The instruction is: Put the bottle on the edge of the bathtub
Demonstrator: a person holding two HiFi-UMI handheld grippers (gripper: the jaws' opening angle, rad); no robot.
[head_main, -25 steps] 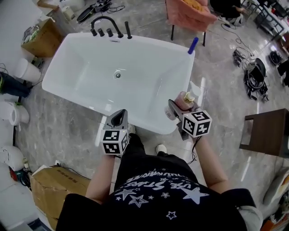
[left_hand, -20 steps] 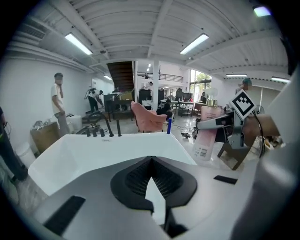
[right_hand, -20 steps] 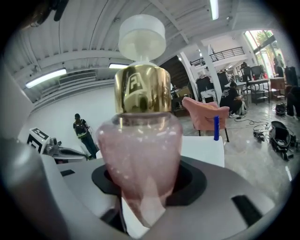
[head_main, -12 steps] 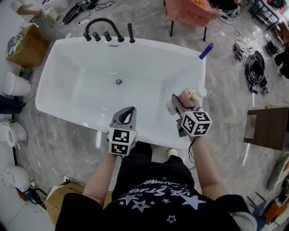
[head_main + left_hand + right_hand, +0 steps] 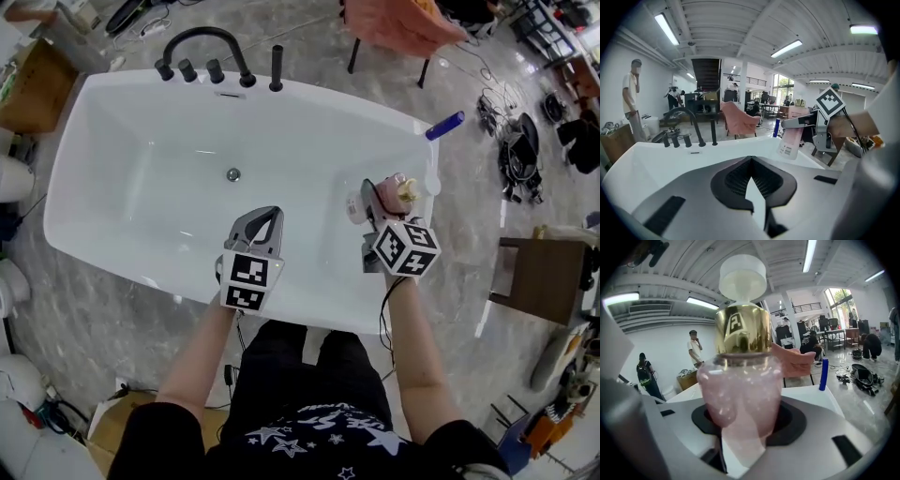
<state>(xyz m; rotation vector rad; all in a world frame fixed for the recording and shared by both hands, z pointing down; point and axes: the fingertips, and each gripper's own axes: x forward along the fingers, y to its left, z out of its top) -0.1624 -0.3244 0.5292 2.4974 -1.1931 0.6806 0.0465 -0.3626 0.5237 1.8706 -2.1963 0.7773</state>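
Observation:
My right gripper [image 5: 380, 194] is shut on a pink bottle [image 5: 394, 191] with a gold collar and white cap. It holds the bottle in the air over the right end of the white bathtub [image 5: 328, 94], close to the right rim. In the right gripper view the bottle [image 5: 740, 390] fills the space between the jaws of the right gripper [image 5: 745, 416]. The left gripper view shows the same bottle [image 5: 790, 143] hanging from the right jaws. My left gripper [image 5: 265, 216] hovers over the tub's near side, shut and holding nothing [image 5: 750, 159].
A blue bottle [image 5: 444, 126] stands on the tub's far right corner. Black taps and a spout [image 5: 211, 47] sit on the far rim. A pink chair [image 5: 403, 23] stands behind the tub, a brown stool [image 5: 536, 281] to the right, and cables lie on the floor.
Both grippers have moved forward from the tub's near rim to above its inside. The bottle has travelled with the right gripper toward the right rim.

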